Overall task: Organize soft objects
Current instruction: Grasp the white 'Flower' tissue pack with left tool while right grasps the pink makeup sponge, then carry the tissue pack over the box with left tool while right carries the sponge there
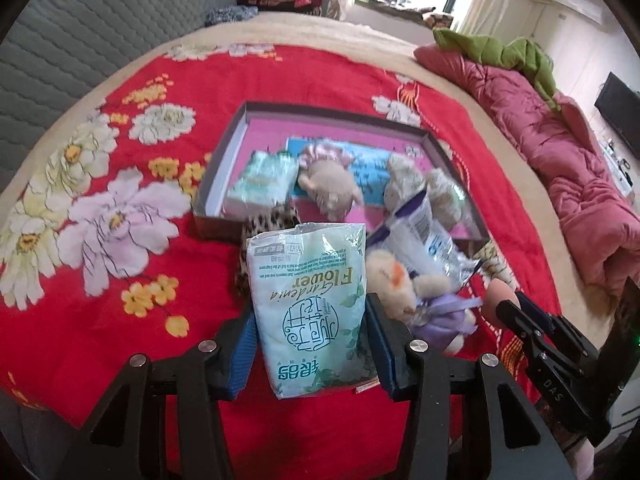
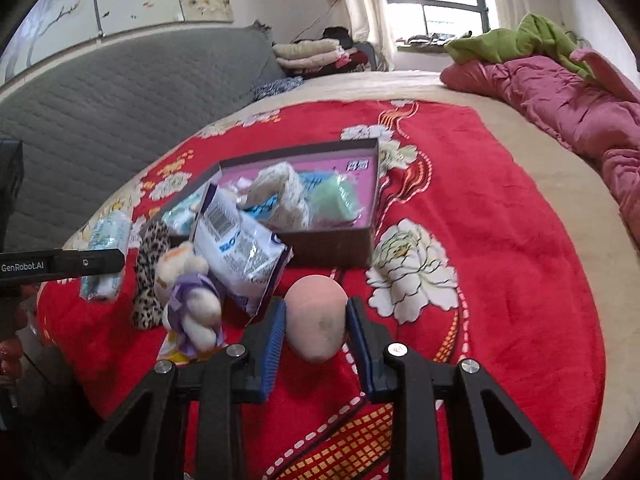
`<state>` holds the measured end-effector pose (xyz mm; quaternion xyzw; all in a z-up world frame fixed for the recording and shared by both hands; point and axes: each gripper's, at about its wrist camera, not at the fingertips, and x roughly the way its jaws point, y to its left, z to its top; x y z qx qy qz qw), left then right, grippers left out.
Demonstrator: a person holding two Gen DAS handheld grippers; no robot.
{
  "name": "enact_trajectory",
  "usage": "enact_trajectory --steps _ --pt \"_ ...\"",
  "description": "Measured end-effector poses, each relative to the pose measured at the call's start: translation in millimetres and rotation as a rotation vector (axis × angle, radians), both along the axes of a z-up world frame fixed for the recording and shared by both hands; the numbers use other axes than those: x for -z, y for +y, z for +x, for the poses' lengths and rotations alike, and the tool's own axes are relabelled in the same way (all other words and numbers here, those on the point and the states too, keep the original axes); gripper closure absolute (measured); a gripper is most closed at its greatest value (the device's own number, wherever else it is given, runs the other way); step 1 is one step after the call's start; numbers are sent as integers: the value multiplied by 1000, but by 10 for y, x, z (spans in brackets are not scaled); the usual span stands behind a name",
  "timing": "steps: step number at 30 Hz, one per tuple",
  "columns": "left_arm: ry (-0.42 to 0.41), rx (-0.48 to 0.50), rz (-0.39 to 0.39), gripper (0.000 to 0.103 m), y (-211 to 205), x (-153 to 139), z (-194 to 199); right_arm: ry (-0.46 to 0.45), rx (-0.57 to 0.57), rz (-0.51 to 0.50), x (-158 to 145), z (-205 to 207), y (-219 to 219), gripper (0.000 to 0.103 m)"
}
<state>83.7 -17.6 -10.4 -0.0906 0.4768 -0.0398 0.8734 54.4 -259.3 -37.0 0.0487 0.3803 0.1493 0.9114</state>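
The left gripper is squeezing a pale green tissue pack between its blue pads; the pack stands up between the jaws with its printing upside down; only the left view shows those words. The right gripper is squeezing a soft peach-coloured sponge egg; the pads press on both of its sides; the right view shows the whole egg with a small grey mark on it, while the left view shows only its tip poking out at the side.

Just past the jaws, on the red flower blanket, lies a little plush toy in a purple dress; beside it is a shiny white and blue bag and a leopard-print cloth; in the left view the tissue pack hides most of that cloth.

Farther off sits an open box with a pink inside; the left view shows another tissue pack and a tan plush toy lying in it; the right view shows a fluffy cream thing and a green packet there.

Far away is a pink quilt with a green cloth on top; only the right view shows a person's fingers at its left edge.
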Motion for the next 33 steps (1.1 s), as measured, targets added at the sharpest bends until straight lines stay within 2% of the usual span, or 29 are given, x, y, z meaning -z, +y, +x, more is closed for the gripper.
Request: enact_trajectory --steps 11,23,33 --pt "-65 -15 -1 52 94 -120 25 -64 8 19 -296 -50 54 71" --pt "-110 -39 -20 52 282 -165 135 -112 -37 7 -560 69 455 71" --pt "-153 -72 -15 52 560 -250 258 -149 -56 10 -745 322 772 71"
